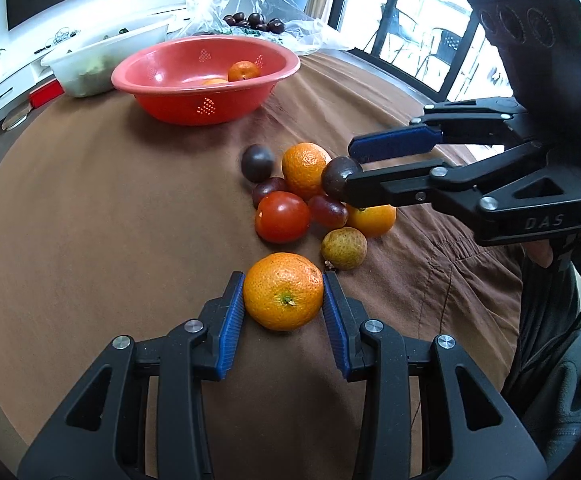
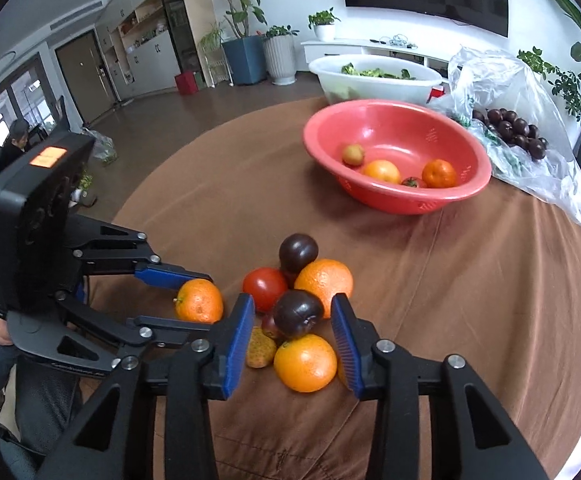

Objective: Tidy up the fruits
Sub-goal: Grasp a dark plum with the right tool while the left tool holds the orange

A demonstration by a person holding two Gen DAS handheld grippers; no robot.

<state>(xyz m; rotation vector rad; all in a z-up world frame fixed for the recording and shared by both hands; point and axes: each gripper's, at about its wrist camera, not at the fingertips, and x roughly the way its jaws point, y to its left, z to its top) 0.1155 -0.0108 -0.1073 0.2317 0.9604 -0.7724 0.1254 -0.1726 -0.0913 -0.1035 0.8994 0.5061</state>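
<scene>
Fruits point(image 1: 290, 200) lie heaped on the brown-clothed bench point(image 1: 90, 220), with a few more in the red bowl point(image 1: 206, 76) behind. The left hand-held gripper point(image 1: 283, 306) clamps a mandarin point(image 1: 283, 291) near the heap. The right hand-held gripper point(image 2: 292, 332) has a dark plum point(image 2: 297, 313) between its blue pads; whether both pads press it, I cannot tell.

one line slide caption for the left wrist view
Left gripper clamps an orange while the right gripper takes a dark plum from the pile.
</scene>
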